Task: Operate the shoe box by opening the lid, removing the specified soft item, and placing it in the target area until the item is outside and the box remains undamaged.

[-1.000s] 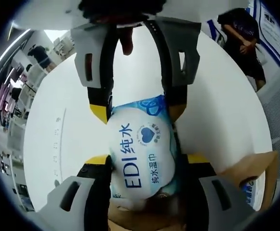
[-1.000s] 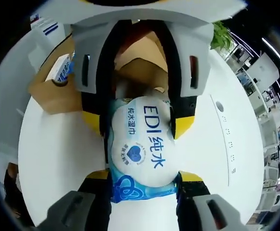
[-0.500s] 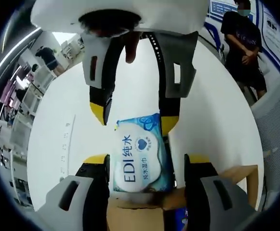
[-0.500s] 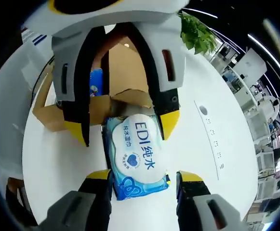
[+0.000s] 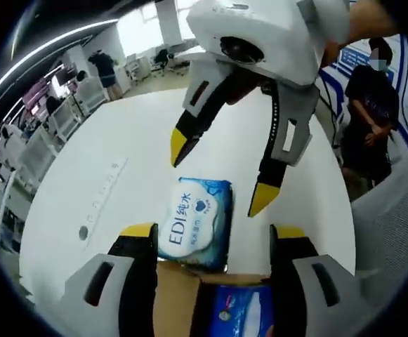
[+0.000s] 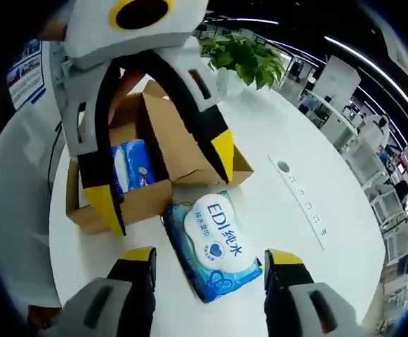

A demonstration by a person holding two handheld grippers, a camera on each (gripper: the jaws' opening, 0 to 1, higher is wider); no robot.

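In the left gripper view, the left gripper (image 5: 211, 239) has its yellow-tipped black jaws spread wide and empty, one on either side of a soft blue-and-white pack of wet wipes (image 5: 193, 223) that lies flat on the round white table (image 5: 98, 175). The jaws do not touch it. The pack is a plump rectangular pouch with a white oval panel on its top face, printed "EDI" followed by Chinese characters and a dark blue heart badge; the smaller print is too fine to read. The right gripper (image 5: 218, 165) hangs above the pack, its jaws parted and holding nothing.

In the right gripper view, the right gripper (image 6: 207, 260) likewise straddles the pack (image 6: 214, 242) without contact, released. The pack lies on the table (image 6: 295, 232) just outside the open brown cardboard shoe box (image 6: 161, 175), close to its front wall. Inside the box rests another blue-and-white packet (image 6: 130, 165). The left gripper (image 6: 165, 182) hovers over the box. A leafy green plant (image 6: 242, 56) stands beyond.
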